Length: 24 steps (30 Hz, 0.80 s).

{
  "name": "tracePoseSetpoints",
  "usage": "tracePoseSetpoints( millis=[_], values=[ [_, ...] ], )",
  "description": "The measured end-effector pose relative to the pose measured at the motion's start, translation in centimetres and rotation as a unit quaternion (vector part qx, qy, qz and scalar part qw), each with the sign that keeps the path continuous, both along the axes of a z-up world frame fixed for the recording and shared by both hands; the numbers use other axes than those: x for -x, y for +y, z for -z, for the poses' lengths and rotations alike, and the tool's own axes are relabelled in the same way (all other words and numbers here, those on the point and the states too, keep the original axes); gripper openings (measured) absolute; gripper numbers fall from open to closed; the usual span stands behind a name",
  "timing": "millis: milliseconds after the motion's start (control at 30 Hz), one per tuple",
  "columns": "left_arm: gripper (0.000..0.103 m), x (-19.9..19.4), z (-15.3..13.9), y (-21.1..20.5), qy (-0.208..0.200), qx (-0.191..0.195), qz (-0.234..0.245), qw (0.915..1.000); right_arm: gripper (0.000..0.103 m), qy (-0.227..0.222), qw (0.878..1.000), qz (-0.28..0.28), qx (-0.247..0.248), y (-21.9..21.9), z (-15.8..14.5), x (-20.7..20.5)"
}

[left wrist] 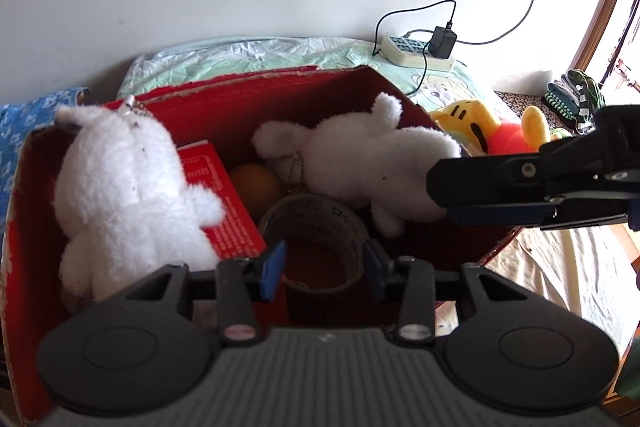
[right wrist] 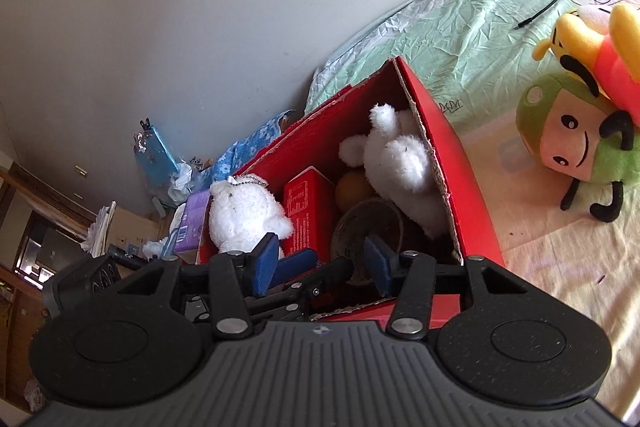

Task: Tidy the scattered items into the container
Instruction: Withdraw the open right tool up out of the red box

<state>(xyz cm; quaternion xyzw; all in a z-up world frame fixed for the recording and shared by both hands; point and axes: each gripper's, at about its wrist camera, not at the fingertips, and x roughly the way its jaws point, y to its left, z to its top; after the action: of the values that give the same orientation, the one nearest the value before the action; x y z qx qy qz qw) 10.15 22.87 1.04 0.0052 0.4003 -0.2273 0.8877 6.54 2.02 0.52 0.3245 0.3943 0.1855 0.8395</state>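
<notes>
Red cardboard box on the bed, holding most of the toys.
Nearest, the left hand-held gripper hangs open and empty over a tape roll; the right hand-held gripper is open above the box too. Two white plush toys lie inside; farther right, a yellow plush rests on the bed.
</notes>
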Motion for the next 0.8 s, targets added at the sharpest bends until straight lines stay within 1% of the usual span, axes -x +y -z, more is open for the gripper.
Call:
tracePoseSetpoints(
  millis=[100, 200, 267, 333, 467, 567, 700, 800],
  values=[
    [0.044, 0.1, -0.1, -0.2, 0.000, -0.007, -0.015, 0.9999, 0.052, -0.001, 1.000, 0.004, 0.002, 0.0, 0.0, 0.4],
    [0.049, 0.4, -0.3, -0.3, -0.001, -0.018, -0.036, 0.9992, 0.052, -0.012, 1.000, 0.006, 0.015, 0.1, -0.1, 1.1],
    [0.056, 0.6, -0.4, -0.4, -0.002, -0.030, -0.051, 0.9983, 0.052, -0.020, 1.000, 0.005, 0.021, 0.0, -0.1, 1.4],
    [0.059, 1.0, -0.6, -0.6, -0.006, -0.048, -0.065, 0.9967, 0.052, -0.027, 0.999, 0.005, 0.026, -0.1, -0.2, 1.6],
    [0.067, 1.6, -1.1, -0.7, -0.011, -0.078, -0.096, 0.9923, 0.052, -0.041, 0.998, 0.000, 0.053, 0.0, -0.4, 1.6],
    [0.069, 2.0, -1.4, -0.9, -0.009, -0.108, -0.120, 0.9868, 0.052, -0.046, 0.997, -0.013, 0.068, 0.5, -0.4, 1.3],
    [0.071, 2.5, -1.9, -0.9, -0.011, -0.138, -0.142, 0.9801, 0.052, -0.047, 0.995, -0.029, 0.082, 1.2, -0.2, 1.0],
    [0.077, 3.0, -2.2, -0.8, -0.016, -0.156, -0.151, 0.9761, 0.052, -0.046, 0.994, -0.034, 0.097, 1.9, -0.1, 0.8]
  ],
)
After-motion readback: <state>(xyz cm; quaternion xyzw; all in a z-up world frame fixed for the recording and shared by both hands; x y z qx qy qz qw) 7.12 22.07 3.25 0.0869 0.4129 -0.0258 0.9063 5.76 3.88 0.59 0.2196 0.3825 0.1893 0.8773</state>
